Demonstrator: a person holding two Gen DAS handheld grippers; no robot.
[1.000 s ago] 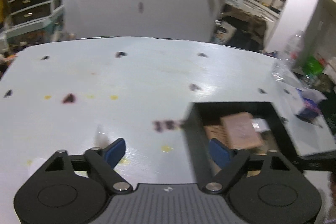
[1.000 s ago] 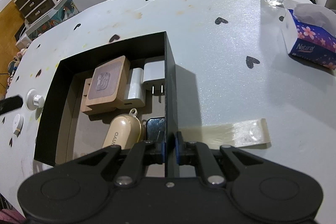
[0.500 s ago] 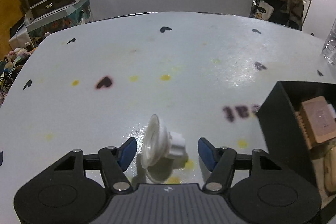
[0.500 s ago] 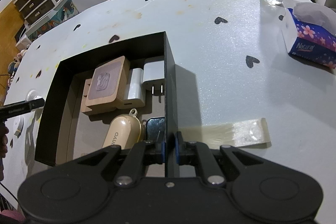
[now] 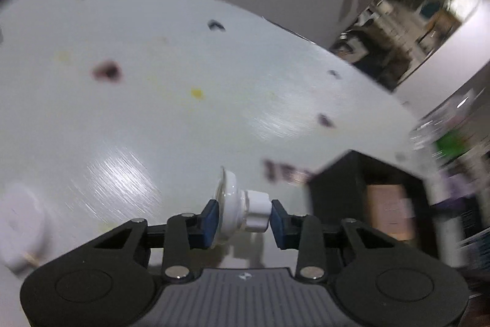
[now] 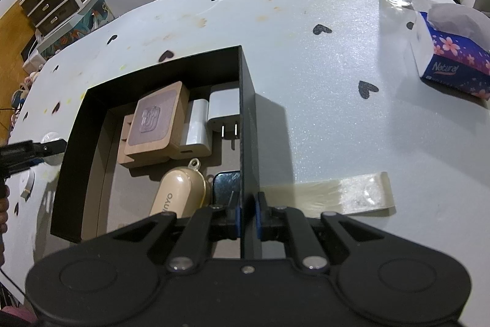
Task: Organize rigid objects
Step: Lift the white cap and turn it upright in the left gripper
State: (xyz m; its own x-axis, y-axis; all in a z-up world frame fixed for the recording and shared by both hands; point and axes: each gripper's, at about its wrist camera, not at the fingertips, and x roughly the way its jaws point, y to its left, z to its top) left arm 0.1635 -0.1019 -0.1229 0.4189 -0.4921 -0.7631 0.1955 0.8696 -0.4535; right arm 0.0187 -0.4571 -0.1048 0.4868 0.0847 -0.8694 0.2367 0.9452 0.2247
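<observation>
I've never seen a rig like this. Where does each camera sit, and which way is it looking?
Left wrist: on the left claw, looking forward over the table; it grips a white knob.
Right wrist: on the right claw, looking down, clamped on the black box wall.
Shared: box, table, knob.

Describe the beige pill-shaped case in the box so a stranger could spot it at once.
Find the black open box on the pale heart-dotted table. Inside, at the near end, the beige case lies just below the square wooden blocks and beside a dark blue item. It alone is rounded, with a small metal loop on top.
</observation>
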